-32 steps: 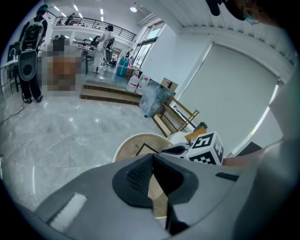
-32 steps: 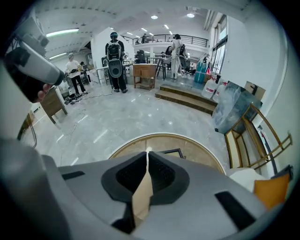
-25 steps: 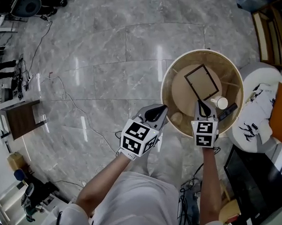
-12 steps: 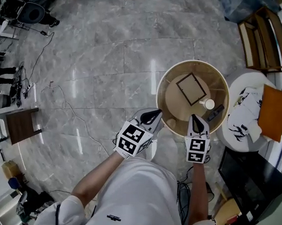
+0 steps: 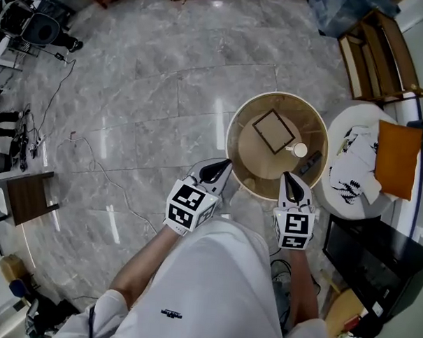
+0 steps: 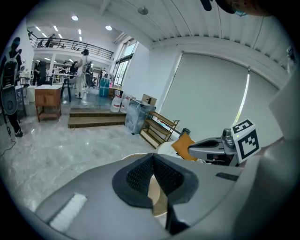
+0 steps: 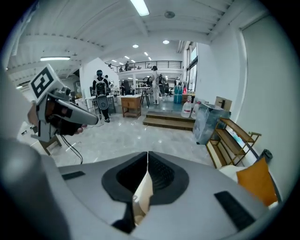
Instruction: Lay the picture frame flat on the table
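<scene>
In the head view a dark-rimmed picture frame [image 5: 272, 131] lies flat on the round wooden table [image 5: 235, 153]. My left gripper [image 5: 222, 164] hovers at the table's near left rim, shut and holding nothing. My right gripper [image 5: 288, 177] hangs over the near right rim, also shut and holding nothing. Both stand well short of the frame. In the left gripper view the jaws [image 6: 152, 157] meet tip to tip, with the right gripper [image 6: 220, 146] off to the right. The right gripper view shows its jaws [image 7: 148, 154] closed, and the left gripper [image 7: 61, 111] at the left.
A white cup [image 5: 299, 150] and a dark remote [image 5: 310, 163] lie on the table right of the frame, and a pale round thing [image 5: 249, 183] near its front. A white seat [image 5: 352, 164] with an orange cushion [image 5: 397, 159], a wooden rack [image 5: 374, 56], floor cables [image 5: 106, 167].
The view has pulled up and back: the table looks smaller and farther. Both grippers have drawn back from over the table toward its near rim, and both stayed shut.
</scene>
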A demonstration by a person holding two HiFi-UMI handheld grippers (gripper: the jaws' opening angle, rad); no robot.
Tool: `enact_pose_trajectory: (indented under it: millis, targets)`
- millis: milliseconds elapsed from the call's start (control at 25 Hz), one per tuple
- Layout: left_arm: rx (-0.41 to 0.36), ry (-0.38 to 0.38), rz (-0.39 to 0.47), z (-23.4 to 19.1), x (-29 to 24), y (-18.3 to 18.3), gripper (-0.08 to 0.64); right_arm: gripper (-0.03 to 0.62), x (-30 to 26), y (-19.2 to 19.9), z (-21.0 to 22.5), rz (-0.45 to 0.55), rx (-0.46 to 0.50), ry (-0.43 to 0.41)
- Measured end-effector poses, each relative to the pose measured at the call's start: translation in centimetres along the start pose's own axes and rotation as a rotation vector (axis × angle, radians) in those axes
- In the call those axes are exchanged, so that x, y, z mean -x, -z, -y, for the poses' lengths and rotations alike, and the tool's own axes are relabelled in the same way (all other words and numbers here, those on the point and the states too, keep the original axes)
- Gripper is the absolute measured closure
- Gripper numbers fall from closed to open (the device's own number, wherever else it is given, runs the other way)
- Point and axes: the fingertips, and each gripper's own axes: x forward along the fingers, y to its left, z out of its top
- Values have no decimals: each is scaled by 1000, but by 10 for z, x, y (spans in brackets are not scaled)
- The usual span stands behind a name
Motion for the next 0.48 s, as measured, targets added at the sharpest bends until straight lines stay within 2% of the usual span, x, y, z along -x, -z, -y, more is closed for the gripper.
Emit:
enact_pose_trajectory:
  millis: [240,480]
  targets:
    - [-77,-2,46,21,22,-20,555,584,45,-35,0,103,-45,34]
    - [-91,10,90,33,34,-34,555,584,76,-52,-3,169,-66,50]
